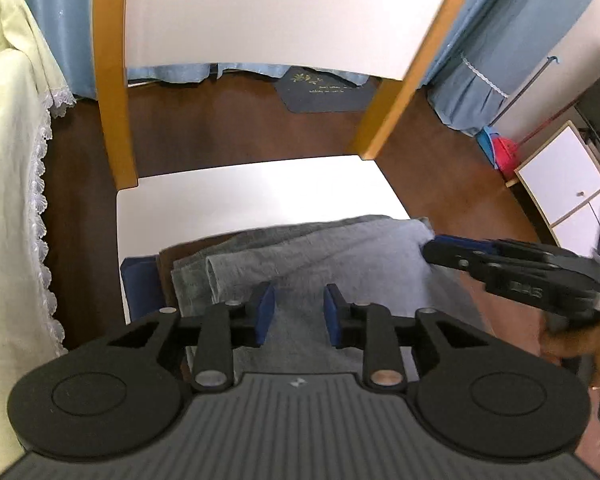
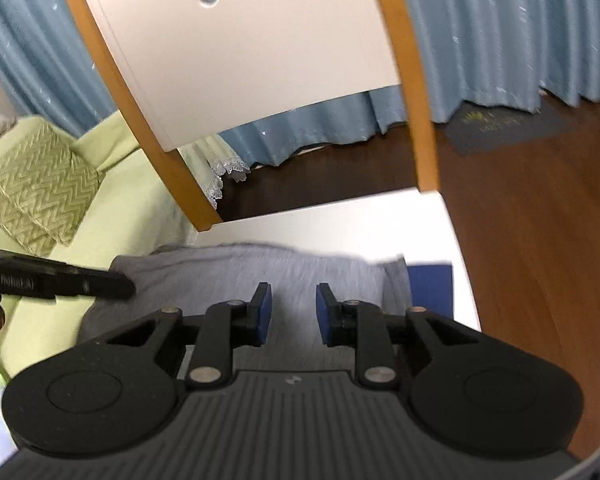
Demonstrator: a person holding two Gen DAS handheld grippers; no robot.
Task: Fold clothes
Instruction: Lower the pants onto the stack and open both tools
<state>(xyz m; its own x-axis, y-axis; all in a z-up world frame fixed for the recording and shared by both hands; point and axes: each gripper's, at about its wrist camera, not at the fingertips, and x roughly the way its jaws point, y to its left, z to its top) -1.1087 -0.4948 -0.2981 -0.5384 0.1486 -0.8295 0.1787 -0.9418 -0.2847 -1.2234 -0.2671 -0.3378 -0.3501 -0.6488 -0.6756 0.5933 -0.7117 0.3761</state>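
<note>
A grey garment (image 1: pixel 340 248) lies folded in layers on the white chair seat (image 1: pixel 240 192), with a dark blue piece (image 1: pixel 138 284) showing under its left edge. My left gripper (image 1: pixel 299 312) hovers over the near part of the grey cloth, jaws apart, nothing pinched between the blue pads. The right gripper's tip (image 1: pixel 432 248) reaches the garment's right edge. In the right wrist view, my right gripper (image 2: pixel 293 312) is open above the grey garment (image 2: pixel 260 264). The left gripper's tip (image 2: pixel 128 286) comes in from the left, and the blue piece (image 2: pixel 430 284) lies at the right.
The chair's wooden posts (image 1: pixel 112 80) and white backrest rise behind the seat. A pale green sofa cover (image 1: pixel 4 160) stands close on the left. Brown floor surrounds the chair, with a dark mat (image 1: pixel 324 90), blue curtains and a white cabinet (image 1: pixel 560 172) further off.
</note>
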